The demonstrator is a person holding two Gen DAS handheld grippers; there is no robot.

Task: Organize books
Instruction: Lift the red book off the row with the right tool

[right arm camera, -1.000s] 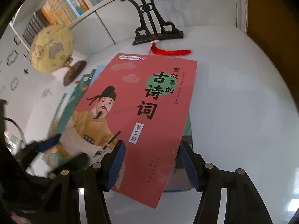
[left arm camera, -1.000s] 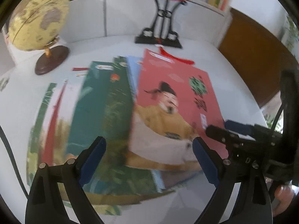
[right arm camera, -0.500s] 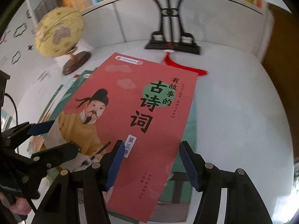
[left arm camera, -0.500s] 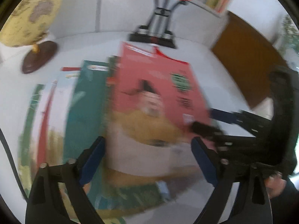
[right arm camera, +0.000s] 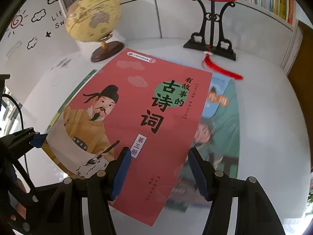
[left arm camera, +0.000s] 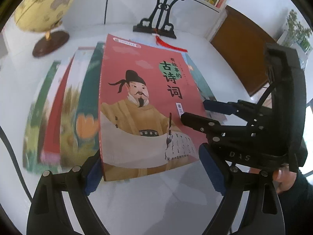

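Red book (left arm camera: 144, 105) slid left over green books (left arm camera: 86, 101); near edge between spread left tongs (left arm camera: 154, 170); right tongs (right arm camera: 156, 172) spread over its corner.

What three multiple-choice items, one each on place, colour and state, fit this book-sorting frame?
1. The globe stands where?
A. beyond the books, far left
B. on the red book
C. beside the right gripper

2. The top book's cover is mostly?
A. blue
B. red
C. white

3. The right gripper's jaws are?
A. shut on the globe
B. out of view
C. open around the top book's near edge

Key: 1 A, its base rests on the table past the book corner. 2 B, red shows around the robed figure. 3 C, both blue pads stand apart.
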